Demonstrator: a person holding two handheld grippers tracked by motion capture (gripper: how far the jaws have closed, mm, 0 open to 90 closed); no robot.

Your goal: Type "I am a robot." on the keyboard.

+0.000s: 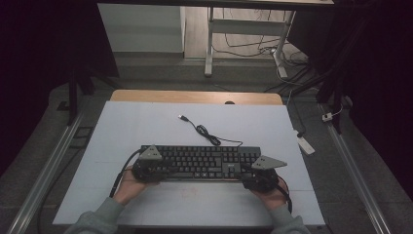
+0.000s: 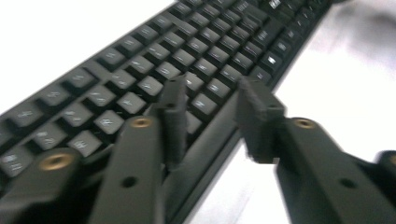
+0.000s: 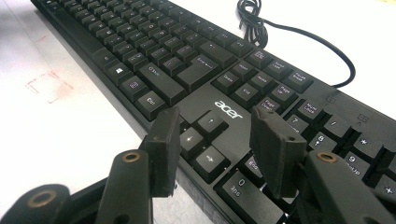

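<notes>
A black Acer keyboard [image 1: 199,162] lies across the near half of the white table top [image 1: 146,122]. Its cable [image 1: 204,131] trails toward the back and ends in a loose USB plug [image 1: 182,117]. My left gripper [image 1: 160,170] is at the keyboard's left end. In the left gripper view its jaws stand apart [image 2: 212,93], one over the keys [image 2: 154,65] and one by the front edge. My right gripper [image 1: 246,175] is at the right end. In the right gripper view its jaws [image 3: 215,119] stand wide over the arrow keys [image 3: 205,140], pressing nothing.
A faint red square mark [image 3: 49,86] is on the white surface in front of the keyboard. A wooden edge [image 1: 195,96] runs along the table's back. A white power strip [image 1: 306,145] lies on the floor at the right, and desk legs [image 1: 209,44] with cables stand beyond.
</notes>
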